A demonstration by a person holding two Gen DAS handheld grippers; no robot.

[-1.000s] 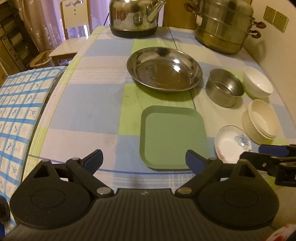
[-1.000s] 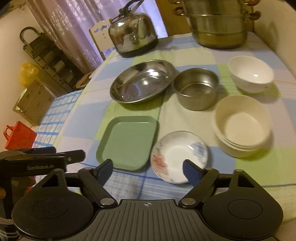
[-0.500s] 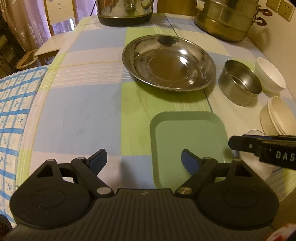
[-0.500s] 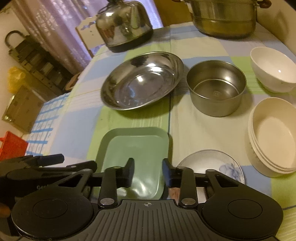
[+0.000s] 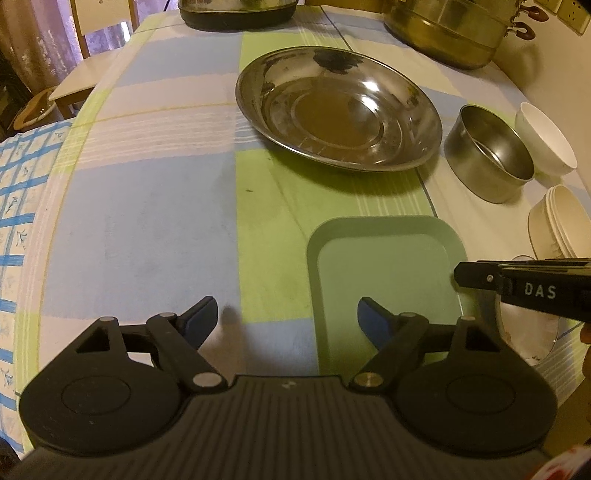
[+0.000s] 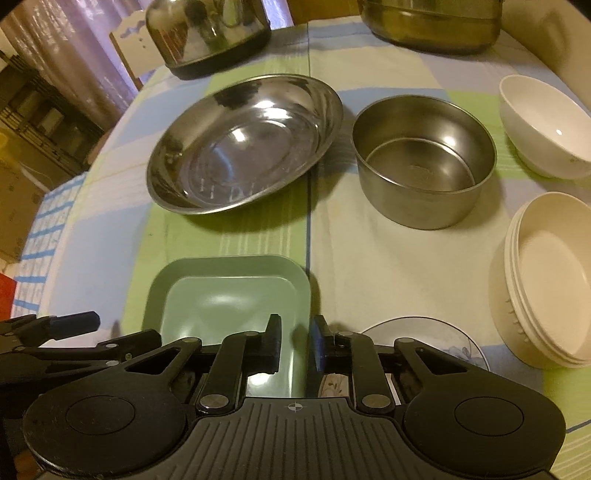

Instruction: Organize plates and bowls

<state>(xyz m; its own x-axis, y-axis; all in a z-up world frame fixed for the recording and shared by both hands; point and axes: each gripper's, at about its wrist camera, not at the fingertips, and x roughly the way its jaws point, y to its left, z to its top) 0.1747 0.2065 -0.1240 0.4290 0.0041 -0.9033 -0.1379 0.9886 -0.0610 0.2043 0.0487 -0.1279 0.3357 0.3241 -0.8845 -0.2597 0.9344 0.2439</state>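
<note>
Right wrist view: the right gripper [image 6: 295, 347] has its jaws nearly together, pinching the right rim of the green tray [image 6: 229, 295]. The tray is a rounded square with no clear long axis; it lies flat on the checked cloth [image 6: 369, 266], its sides roughly in line with the gripper's fingers. Just right of the gripper, and partly hidden by it, lies a small flowered plate [image 6: 428, 332]. Further right stands a stack of cream bowls [image 6: 546, 280], mouths up. Beyond the tray sit a wide steel basin [image 6: 243, 144] and, just beside it on the right, a steel pot [image 6: 424, 158]; a white bowl [image 6: 543, 125] stands upright at the far right. A kettle [image 6: 207, 33] and a steamer [image 6: 432, 26] stand at the back.

From the left wrist, the left gripper [image 5: 288, 319] hangs with its jaws wide apart and holds nothing; its right fingertip is over the tray's left part [image 5: 384, 273], its left fingertip over bare cloth [image 5: 147, 221]. The right gripper's arm [image 5: 524, 288] reaches in from the right over the tray's rim.
</note>
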